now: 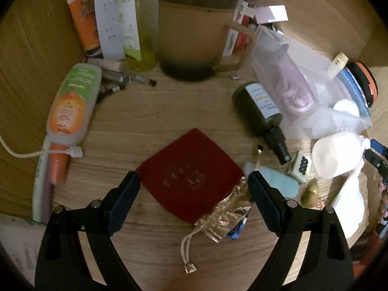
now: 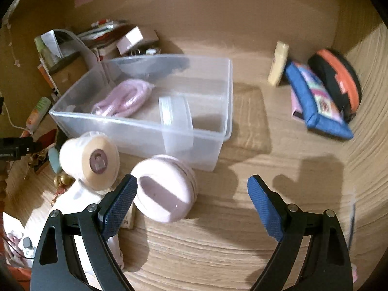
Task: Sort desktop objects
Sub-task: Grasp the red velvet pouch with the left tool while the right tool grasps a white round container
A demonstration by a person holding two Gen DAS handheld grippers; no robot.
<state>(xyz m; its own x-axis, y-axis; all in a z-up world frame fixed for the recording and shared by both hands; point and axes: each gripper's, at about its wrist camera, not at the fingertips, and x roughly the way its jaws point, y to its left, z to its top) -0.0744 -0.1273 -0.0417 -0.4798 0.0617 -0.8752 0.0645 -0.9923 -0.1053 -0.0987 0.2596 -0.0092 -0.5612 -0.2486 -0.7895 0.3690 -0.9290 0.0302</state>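
Observation:
In the left wrist view my left gripper (image 1: 194, 181) stands open over a red drawstring pouch (image 1: 186, 172) lying flat on the wooden desk (image 1: 145, 121); its gold neck (image 1: 225, 215) and cord point toward me. Nothing is pressed by the pads. In the right wrist view my right gripper (image 2: 192, 186) is open, empty, low above the desk. A round pink case (image 2: 165, 189) lies just inside its left finger (image 2: 118, 206). Behind it stands a clear plastic bin (image 2: 218, 111) holding a pink coiled cable (image 2: 126, 99) and a clear round tub (image 2: 174, 114).
Left view: tan mug (image 1: 194, 41), dark spray bottle (image 1: 262, 116), orange-labelled tube (image 1: 70, 106), white cable (image 1: 29, 154), small trinkets at right. Right view: white tape roll (image 2: 92, 160), blue pouch (image 2: 315, 104), orange-black round case (image 2: 337, 80), cream bottle (image 2: 278, 63), cardboard walls behind.

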